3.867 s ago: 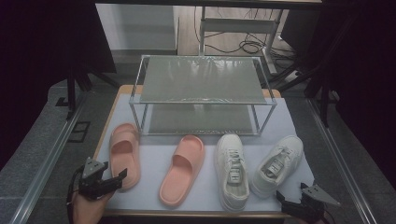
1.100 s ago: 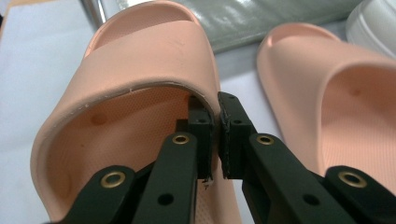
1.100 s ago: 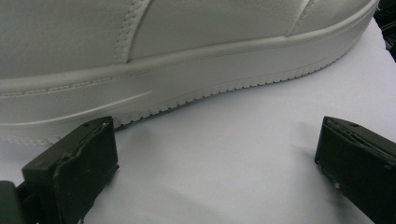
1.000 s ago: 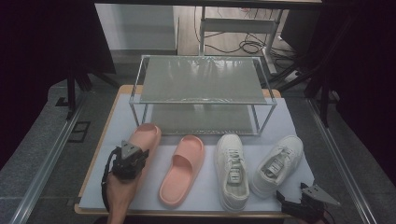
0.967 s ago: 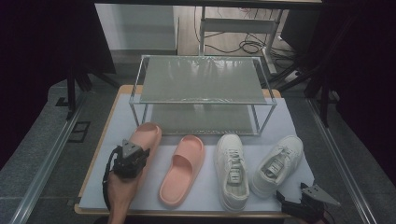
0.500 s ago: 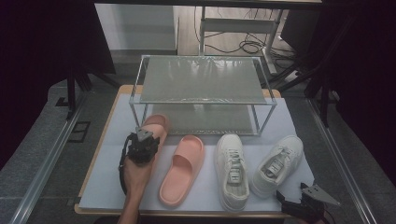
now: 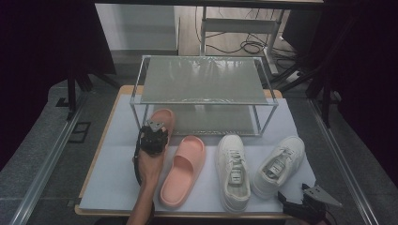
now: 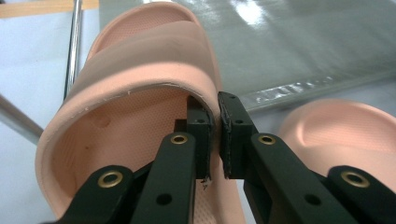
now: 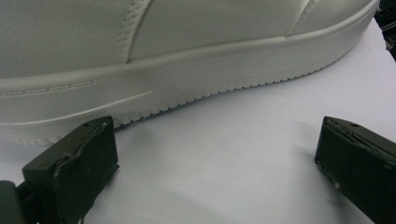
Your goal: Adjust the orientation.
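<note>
On the white mat, the left gripper point(image 8: 212, 135) is pinching the strap of a pink slipper point(image 8: 140, 74) beside the rack point(image 7: 202, 86). The right gripper point(image 9: 215, 158) is resting with jaws apart beside a white sneaker point(image 9: 163, 51).

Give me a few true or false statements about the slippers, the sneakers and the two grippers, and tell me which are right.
1. The left gripper is clamped on the strap edge of a pink slipper. True.
2. The right gripper holds a white sneaker. False: its jaws stand wide apart on the mat, with nothing between them.
3. The held slipper's toe is at the lower shelf of the wire rack. True.
4. The second pink slipper sits on the rack's top shelf. False: it lies on the mat.
5. Both sneakers lie right of the slippers in the high view. True.
</note>
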A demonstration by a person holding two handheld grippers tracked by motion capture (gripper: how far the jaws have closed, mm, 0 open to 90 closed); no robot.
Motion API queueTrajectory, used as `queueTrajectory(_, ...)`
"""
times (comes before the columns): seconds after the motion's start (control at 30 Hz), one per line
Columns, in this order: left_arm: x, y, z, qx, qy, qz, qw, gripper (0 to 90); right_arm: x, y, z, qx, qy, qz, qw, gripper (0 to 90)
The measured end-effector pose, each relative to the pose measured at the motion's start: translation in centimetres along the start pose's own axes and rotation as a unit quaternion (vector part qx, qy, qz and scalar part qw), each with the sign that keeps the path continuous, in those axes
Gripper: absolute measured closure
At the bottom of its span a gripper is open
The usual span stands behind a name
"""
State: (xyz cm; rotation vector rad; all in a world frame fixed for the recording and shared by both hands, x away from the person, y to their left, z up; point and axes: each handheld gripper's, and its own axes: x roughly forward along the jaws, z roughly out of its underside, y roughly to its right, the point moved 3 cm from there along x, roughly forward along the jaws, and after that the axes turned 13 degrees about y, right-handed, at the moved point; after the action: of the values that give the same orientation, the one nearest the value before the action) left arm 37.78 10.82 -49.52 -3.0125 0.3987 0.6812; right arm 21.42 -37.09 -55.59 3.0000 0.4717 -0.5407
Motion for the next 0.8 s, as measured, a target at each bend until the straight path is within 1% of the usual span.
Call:
queueTrajectory(0.07,0.6,-0.1,0.2,-0.001,0.000,-0.008,1.0000,84.2,0.0,0.0,0.0,-0.001,0.001,0.000,1.0000,0.0)
queueTrajectory(0.13,0.9,0.0,0.2,-0.002,-0.002,-0.006,1.0000,84.0,0.0,0.0,0.0,0.000,0.000,0.000,1.0000,0.0)
queueTrajectory(0.23,1.0,0.1,0.3,0.004,-0.004,-0.004,1.0000,83.2,0.0,0.0,0.0,-0.001,0.000,0.000,1.0000,0.0)
queueTrajectory(0.27,1.0,0.1,0.4,0.003,-0.003,0.003,1.0000,80.2,0.0,0.0,0.0,-0.001,0.000,0.000,1.0000,0.0)
queueTrajectory(0.37,0.7,0.1,0.3,0.004,0.000,0.007,1.0000,73.7,0.0,0.0,0.0,0.000,0.000,0.000,1.0000,0.0)
queueTrajectory(0.4,0.5,0.1,0.3,0.006,0.002,0.009,0.9999,73.7,0.0,0.0,0.0,0.000,0.000,0.000,1.0000,0.0)
queueTrajectory(0.43,0.0,0.1,0.3,0.006,0.001,0.013,0.9999,69.3,0.0,0.0,0.0,-0.001,0.000,0.000,1.0000,0.0)
queueTrajectory(0.47,-0.3,0.0,0.3,0.006,0.002,0.015,0.9999,68.1,0.0,0.0,0.0,-0.001,0.000,0.000,1.0000,0.0)
queueTrajectory(0.5,-0.3,0.0,0.3,0.006,0.002,0.015,0.9999,67.5,0.0,0.0,0.0,0.000,0.000,0.000,1.0000,0.0)
queueTrajectory(0.53,-1.1,-0.1,0.5,0.008,0.001,0.022,0.9997,66.8,0.0,0.0,0.0,-0.001,0.000,0.000,1.0000,0.0)
queueTrajectory(0.57,-1.1,-0.1,0.5,0.008,0.001,0.022,0.9997,66.4,0.0,0.0,0.0,0.000,0.000,0.000,1.0000,0.0)
queueTrajectory(0.6,-1.5,-0.2,0.6,0.011,0.004,0.024,0.9996,65.8,0.0,0.0,0.0,-0.001,0.000,0.000,1.0000,0.0)
queueTrajectory(0.73,-3.7,-0.5,1.1,0.018,0.012,0.036,0.9991,65.6,0.0,0.0,0.0,0.000,0.000,0.000,1.0000,0.0)
queueTrajectory(0.8,-4.7,-0.7,1.4,0.022,0.013,0.043,0.9988,67.3,0.0,0.0,0.0,-0.001,0.000,0.001,1.0000,0.0)
